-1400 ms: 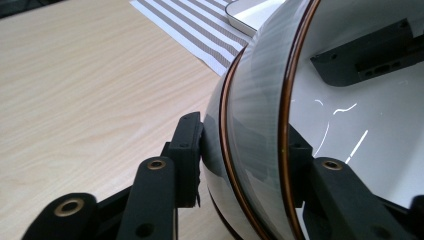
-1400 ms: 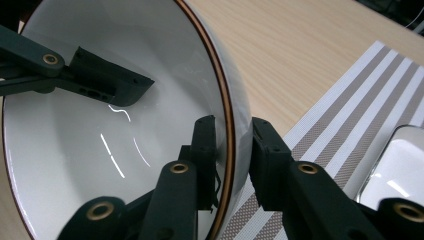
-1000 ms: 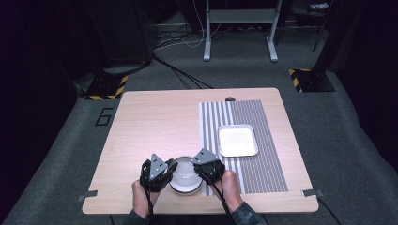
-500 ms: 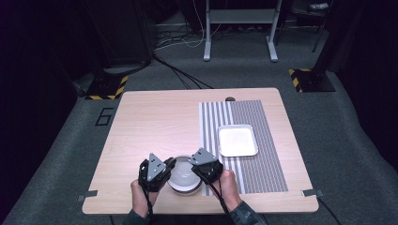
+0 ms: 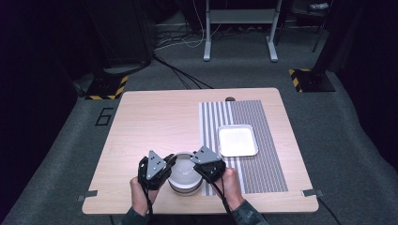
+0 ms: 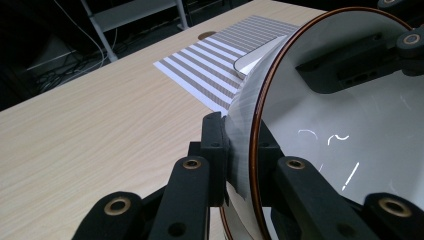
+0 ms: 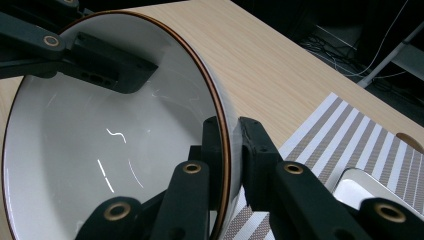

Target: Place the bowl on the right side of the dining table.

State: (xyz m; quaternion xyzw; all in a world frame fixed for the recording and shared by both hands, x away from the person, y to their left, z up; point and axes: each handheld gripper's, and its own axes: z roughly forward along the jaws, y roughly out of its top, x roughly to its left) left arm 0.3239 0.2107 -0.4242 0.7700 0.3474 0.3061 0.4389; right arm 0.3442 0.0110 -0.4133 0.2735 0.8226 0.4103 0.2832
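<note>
pale wooden table point(image 5: 155, 117); striped mat point(image 5: 263, 164); grey carpet point(image 5: 347, 140).

Both grippers, left gripper point(image 5: 162, 165) and right gripper point(image 5: 202, 163), are matte black, each topped by a grey three-cornered plate; brass-ringed pivot holes dot the jaw links, black cables trail back over camouflage-patterned sleeves point(image 5: 246, 216)

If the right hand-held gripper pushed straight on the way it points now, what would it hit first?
The right hand-held gripper is already shut on the bowl rim. Straight ahead lies the bowl's far rim, where the left hand-held gripper clamps. It would probably meet that first, though depth is hard to judge.
</note>
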